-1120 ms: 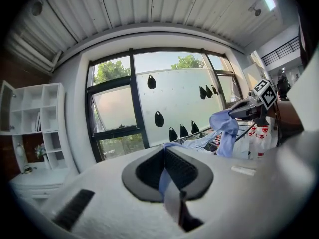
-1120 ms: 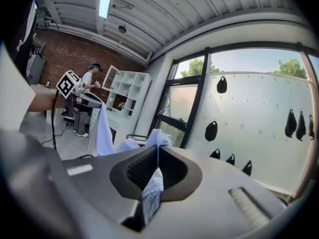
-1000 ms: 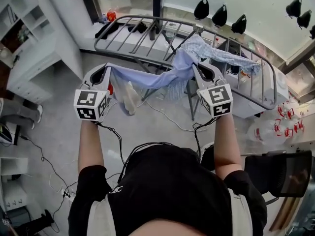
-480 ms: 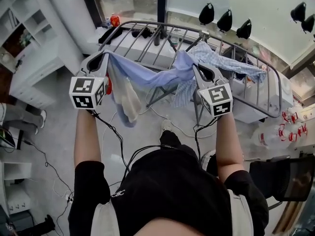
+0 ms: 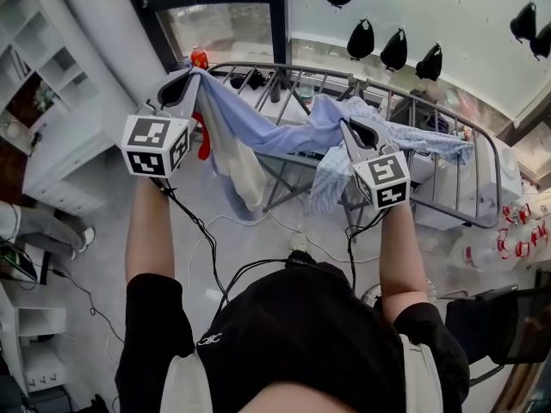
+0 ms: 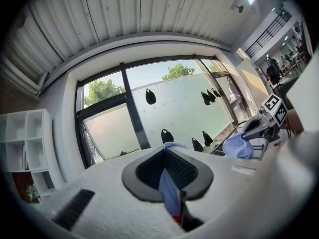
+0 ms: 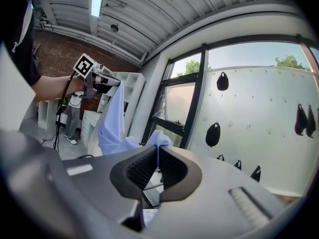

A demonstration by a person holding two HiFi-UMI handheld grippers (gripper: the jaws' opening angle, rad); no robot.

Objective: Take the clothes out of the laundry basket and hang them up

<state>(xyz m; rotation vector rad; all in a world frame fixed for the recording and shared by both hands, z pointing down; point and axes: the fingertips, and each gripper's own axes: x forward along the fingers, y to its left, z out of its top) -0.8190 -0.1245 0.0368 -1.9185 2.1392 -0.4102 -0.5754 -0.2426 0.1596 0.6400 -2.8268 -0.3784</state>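
Observation:
A light blue shirt (image 5: 258, 132) hangs stretched between my two grippers above the near side of a grey metal drying rack (image 5: 482, 136). The left gripper (image 5: 189, 77) is shut on one edge of the cloth (image 6: 169, 193), held high over the rack's left end. A fold of the cloth (image 7: 158, 139) is pinched in the shut right gripper (image 5: 348, 126) over the middle of the rack. A pale panel of the shirt (image 5: 241, 175) sags below the left gripper, and a sleeve (image 5: 422, 140) trails right across the rails. No laundry basket shows.
White cube shelves (image 5: 52, 101) stand at the left. A dark-framed window (image 5: 275, 15) and a wall with black hanging objects (image 5: 394, 48) lie behind the rack. Cables (image 5: 207, 231) run over the floor. Red-capped bottles (image 5: 508, 239) and a black chair (image 5: 499, 317) sit at the right.
Both grippers have moved away from me over the rack with the shirt. The left one has also risen, lifting its end of the cloth above the rack's left end.

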